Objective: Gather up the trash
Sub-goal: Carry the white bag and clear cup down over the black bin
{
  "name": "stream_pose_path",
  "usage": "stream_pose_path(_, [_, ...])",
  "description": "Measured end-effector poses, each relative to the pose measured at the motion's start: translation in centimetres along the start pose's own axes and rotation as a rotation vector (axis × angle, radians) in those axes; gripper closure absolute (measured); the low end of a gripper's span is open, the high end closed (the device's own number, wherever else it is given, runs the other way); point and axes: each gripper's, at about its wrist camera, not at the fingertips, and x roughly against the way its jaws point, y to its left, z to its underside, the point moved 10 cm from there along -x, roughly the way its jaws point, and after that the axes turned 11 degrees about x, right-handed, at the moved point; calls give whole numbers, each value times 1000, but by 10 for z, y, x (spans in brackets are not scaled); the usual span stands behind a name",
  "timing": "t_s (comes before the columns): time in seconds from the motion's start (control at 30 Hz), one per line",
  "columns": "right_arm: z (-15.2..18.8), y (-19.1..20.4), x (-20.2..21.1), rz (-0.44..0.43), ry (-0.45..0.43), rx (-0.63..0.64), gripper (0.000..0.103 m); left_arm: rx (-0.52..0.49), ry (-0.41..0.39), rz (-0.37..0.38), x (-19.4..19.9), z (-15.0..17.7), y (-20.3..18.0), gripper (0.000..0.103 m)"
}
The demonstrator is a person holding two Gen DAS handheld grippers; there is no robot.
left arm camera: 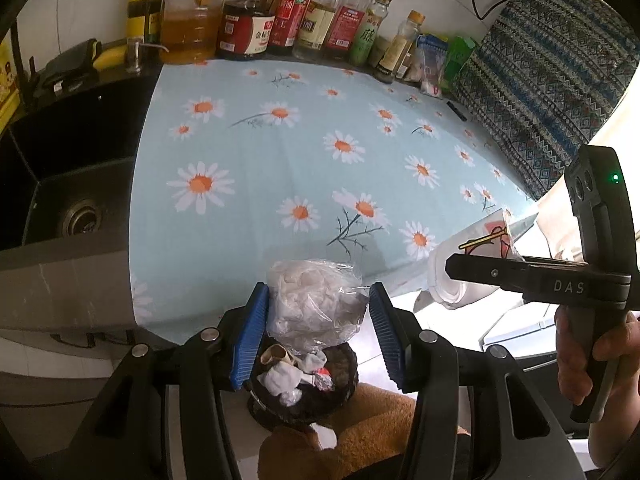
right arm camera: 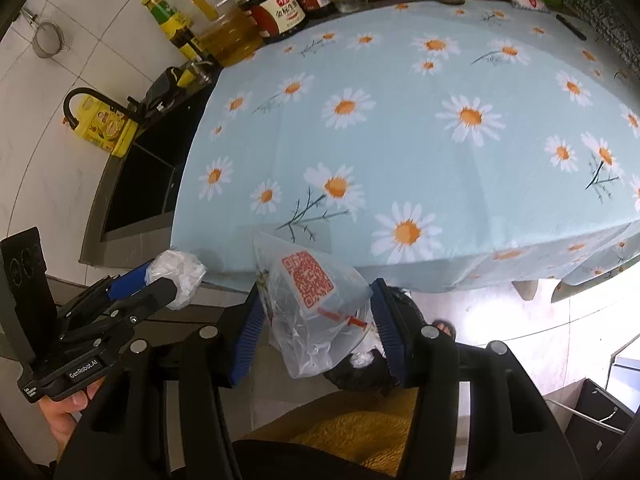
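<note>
My left gripper is shut on a clear plastic bag of crumpled white tissue, held off the table's front edge above a dark trash bin with scraps in it. My right gripper is shut on a clear plastic bag with a red QR code, also past the table edge, over the same dark bin. The right gripper and its bag show at the right of the left wrist view. The left gripper with its tissue bag shows at the left of the right wrist view.
A light blue daisy tablecloth covers the counter. Oil and sauce bottles line the back wall. A black sink lies to the left. A patterned blue cloth hangs at the right. A thin dark object lies near the far right.
</note>
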Motion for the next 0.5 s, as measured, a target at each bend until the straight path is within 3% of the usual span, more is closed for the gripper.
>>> stream_pose_path(0.3, [14,0,-7,-41,31,13,50,7,36,-15,-13,12,-6,54])
stream_pose_path(0.5, [34,-2,-20,-70,83,29,50,32,74,-44,-23,37,-4,54])
